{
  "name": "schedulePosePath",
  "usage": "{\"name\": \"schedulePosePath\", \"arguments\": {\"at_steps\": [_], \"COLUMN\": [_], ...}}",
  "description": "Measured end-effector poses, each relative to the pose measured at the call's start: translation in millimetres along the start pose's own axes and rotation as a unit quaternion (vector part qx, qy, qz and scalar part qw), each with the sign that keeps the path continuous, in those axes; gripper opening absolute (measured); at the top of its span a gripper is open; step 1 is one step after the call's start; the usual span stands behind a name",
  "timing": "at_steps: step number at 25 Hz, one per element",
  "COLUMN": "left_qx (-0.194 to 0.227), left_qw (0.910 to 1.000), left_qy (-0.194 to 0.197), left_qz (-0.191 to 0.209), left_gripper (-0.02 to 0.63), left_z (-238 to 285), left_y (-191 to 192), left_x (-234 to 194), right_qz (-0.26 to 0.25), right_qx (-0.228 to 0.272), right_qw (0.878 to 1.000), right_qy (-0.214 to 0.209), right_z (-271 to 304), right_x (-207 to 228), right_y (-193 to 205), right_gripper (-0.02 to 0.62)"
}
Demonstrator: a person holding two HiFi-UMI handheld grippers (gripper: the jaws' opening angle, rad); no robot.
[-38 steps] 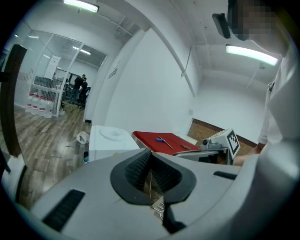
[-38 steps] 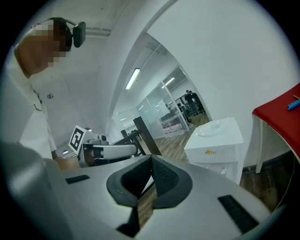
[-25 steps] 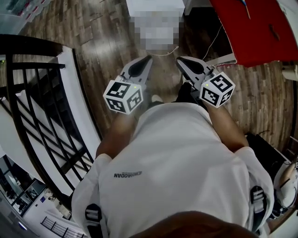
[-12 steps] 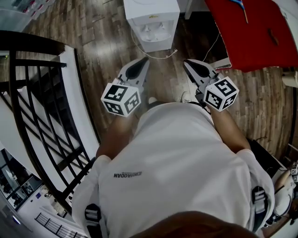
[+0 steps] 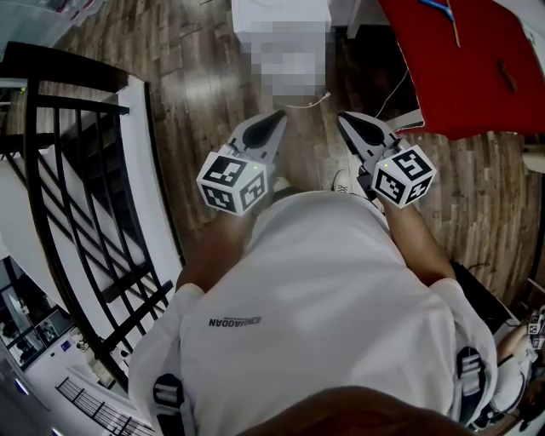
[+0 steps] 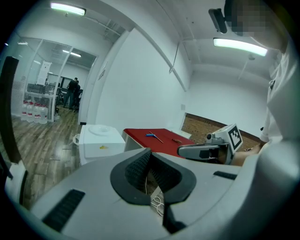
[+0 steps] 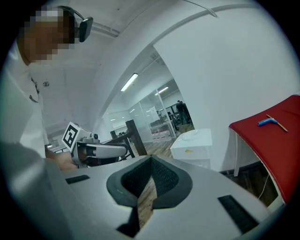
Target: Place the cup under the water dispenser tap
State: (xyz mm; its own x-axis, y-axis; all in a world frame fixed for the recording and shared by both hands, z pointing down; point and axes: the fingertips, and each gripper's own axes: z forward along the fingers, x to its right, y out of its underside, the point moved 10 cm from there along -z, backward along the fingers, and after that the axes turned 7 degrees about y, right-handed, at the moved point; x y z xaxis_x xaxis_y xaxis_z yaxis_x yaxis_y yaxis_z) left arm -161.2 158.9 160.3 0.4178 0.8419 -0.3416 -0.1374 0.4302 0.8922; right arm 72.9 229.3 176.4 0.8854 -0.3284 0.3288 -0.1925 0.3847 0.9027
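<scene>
As you stand now, water dispenser (image 5: 247, 21): it's dead ahead of you on the wooden floor (image 5: 196, 77), a low white box with a clear stretch of boards between it and both tools.
Left tool (image 5: 274, 121): the jaws are pressed together with nothing between the pads, and only floor shows past their tips in the left gripper view.
Right tool (image 5: 351, 123): it's closed tight as well and carrying nothing, with the nose dipped a little below level.
Cup: no view shows it; it isn't in either tool, on the floor ahead, or anywhere you can pick out on the red tabletop (image 5: 460, 68).
Bearing: the dispenser sits forward of both tools and lines up more with the left one. The two noses angle in toward each other, so it shows left of the jaws in the left gripper view (image 6: 101, 140) and right of them in the right gripper view (image 7: 192, 143).
Nearer hand: it's the left by a whisker, on my read, and the right has the red tabletop just off its outer side.
Tap: it can't be made out from here, so the side you must approach isn't settled.
Flanks: a black railing (image 5: 77, 170) runs along your left and the tabletop stands on your right, leaving a lane straight to the dispenser.
Call: you need to find the cup before anything else.
</scene>
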Motion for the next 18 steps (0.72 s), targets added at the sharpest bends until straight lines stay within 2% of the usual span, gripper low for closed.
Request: {"name": "schedulePosePath", "arguments": {"at_steps": [11,18], "left_qx": [0.007,0.006], "left_qw": [0.9999,0.9999], "left_qy": [-0.003,-0.013], "left_qz": [0.01,0.0], "left_gripper": [-0.005,-0.005], "left_z": [0.6,-7.7], "left_y": [-0.5,1.4], "left_x": [11.5,4.9], "right_qz": [-0.013,-0.014], "right_qx": [0.009,0.007], "right_qw": [1.0,1.0], "right_qy": [-0.004,-0.007], "right_z": [-9.3,-7.7], "right_x": [-0.9,-7.5], "right_y": [-0.6,-4.5], "right_gripper": [0.021,0.021]}}
